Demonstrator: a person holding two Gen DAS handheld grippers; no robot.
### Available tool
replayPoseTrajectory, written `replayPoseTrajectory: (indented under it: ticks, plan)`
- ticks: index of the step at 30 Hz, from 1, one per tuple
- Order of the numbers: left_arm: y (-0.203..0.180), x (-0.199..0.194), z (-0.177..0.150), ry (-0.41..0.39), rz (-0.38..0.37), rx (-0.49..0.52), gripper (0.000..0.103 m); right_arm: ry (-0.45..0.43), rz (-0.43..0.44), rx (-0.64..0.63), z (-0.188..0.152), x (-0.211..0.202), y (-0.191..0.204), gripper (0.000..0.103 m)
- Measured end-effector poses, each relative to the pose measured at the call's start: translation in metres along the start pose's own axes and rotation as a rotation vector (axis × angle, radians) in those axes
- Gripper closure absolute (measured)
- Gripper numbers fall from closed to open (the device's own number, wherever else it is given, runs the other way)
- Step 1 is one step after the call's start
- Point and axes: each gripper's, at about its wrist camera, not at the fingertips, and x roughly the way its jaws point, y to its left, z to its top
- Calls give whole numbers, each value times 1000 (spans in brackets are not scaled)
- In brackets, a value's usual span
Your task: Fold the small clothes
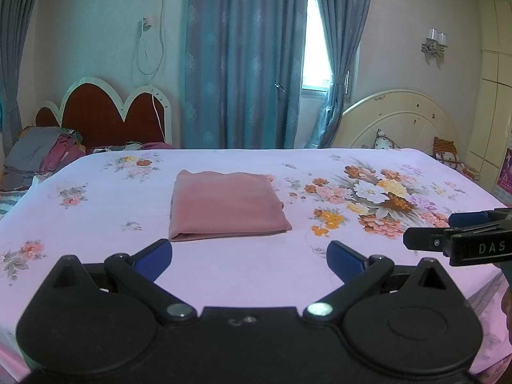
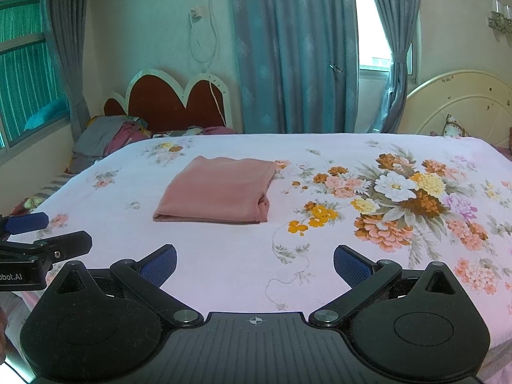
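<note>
Two claws hang low over the near edge of a bed, both spread wide with nothing between their blue pads. From the left wrist view, the left claw points toward 12 o'clock at a pink cloth, which lies folded into a flat rectangle on the floral sheet, apart from both claws. The right claw's side shows at 3 o'clock in that view, its fingers parted. From the right wrist view, the right claw also faces the cloth, which sits toward 11 o'clock from it, with the folded edge nearest and loose layers showing at its right end. The left claw pokes in at 9 o'clock there.

A large printed bouquet lies on the sheet at about 2 o'clock from the cloth. Beyond the bed, at 12 o'clock, hang blue curtains with a bright window strip between them. A red scalloped headboard stands at 10 o'clock, with a heap of clothes just in front of it. A cream headboard stands at 2 o'clock, under a wall lamp.
</note>
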Motion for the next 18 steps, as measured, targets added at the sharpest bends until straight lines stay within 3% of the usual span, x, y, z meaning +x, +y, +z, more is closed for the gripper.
replayPoseTrajectory:
  ticks: [18]
  plan:
    - [12, 0, -1, -15, 14, -1, 1, -4, 12, -20, 2, 1, -2, 0]
